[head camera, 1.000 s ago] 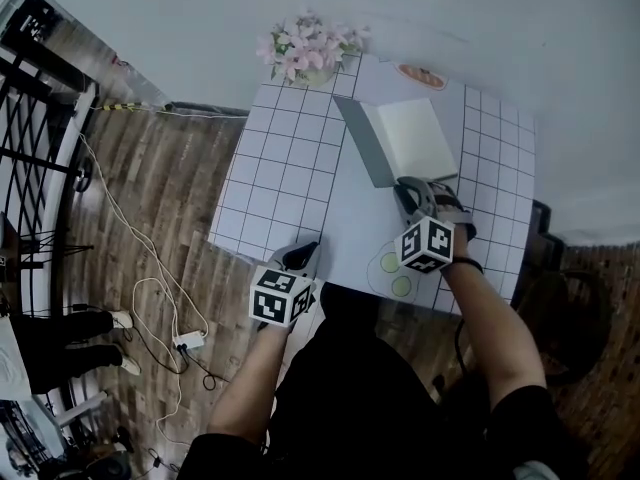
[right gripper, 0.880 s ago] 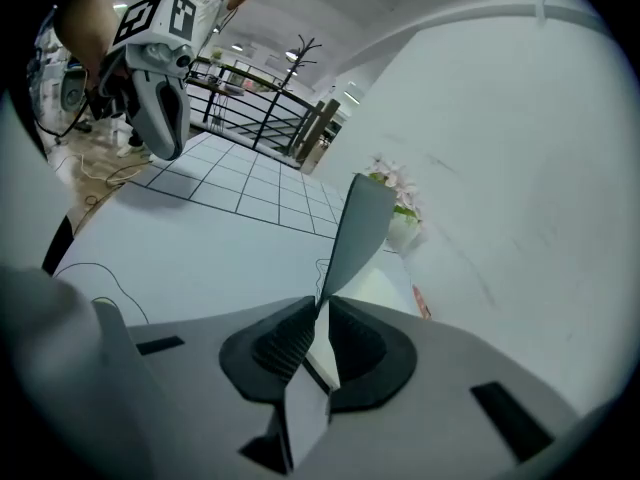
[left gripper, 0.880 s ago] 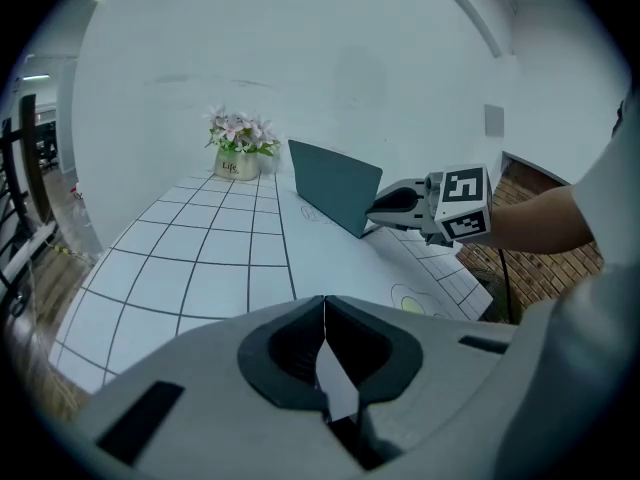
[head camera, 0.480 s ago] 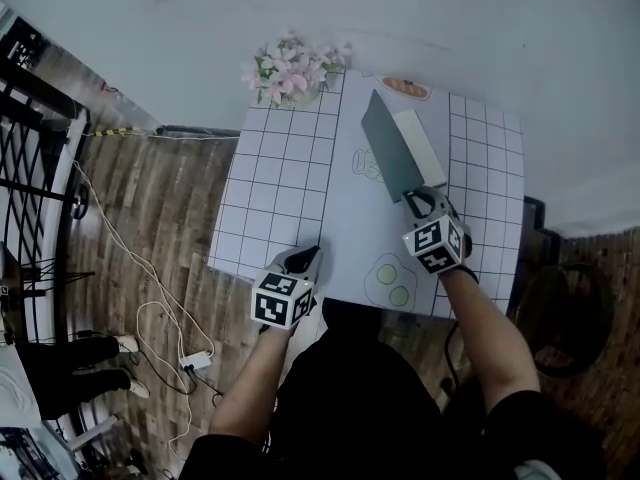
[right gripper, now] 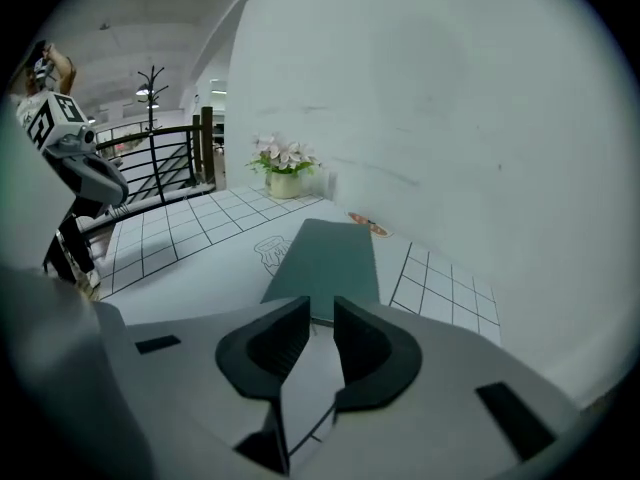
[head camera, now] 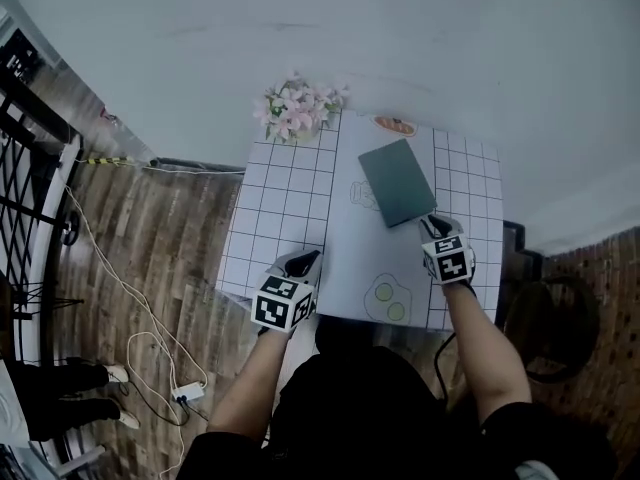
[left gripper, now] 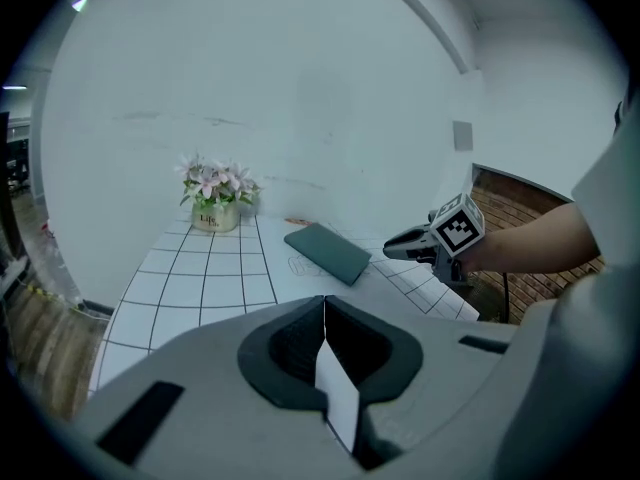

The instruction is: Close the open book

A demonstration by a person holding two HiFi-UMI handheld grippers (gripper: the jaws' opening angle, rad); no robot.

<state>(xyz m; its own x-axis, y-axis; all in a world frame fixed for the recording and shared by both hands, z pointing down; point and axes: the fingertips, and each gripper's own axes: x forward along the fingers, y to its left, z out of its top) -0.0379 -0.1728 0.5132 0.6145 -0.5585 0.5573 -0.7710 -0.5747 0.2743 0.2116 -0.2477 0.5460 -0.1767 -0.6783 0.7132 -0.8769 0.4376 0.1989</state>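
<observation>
**Book shut flat, right gripper at its near corner**

The left gripper (head camera: 306,260) sits over the near edge of the gridded white tabletop (head camera: 285,198), well apart from the book. In its own view the left gripper's (left gripper: 325,318) jaws meet at the tips with nothing between them. To its right, printed on the tabletop by the near edge, is a fried-egg drawing (head camera: 388,296).

Just past that drawing, the right gripper (head camera: 433,225) points away from the person at the book's near right corner. In the right gripper view its (right gripper: 315,318) jaws stand a narrow gap apart and hold nothing. The book's near edge lies just beyond the tips.

The dark green book (head camera: 397,181) lies closed, cover up, flat on the right half of the tabletop. Its long axis runs near to far, skewed so that the near end lies further right than the far end. From the right gripper the book (right gripper: 330,253) stretches straight ahead, lengthwise.

Beyond it, at the far edge, is a small orange printed picture (head camera: 396,125). A pot of pink flowers (head camera: 297,108) stands at the far left corner, against the pale wall (head camera: 420,38).
</observation>
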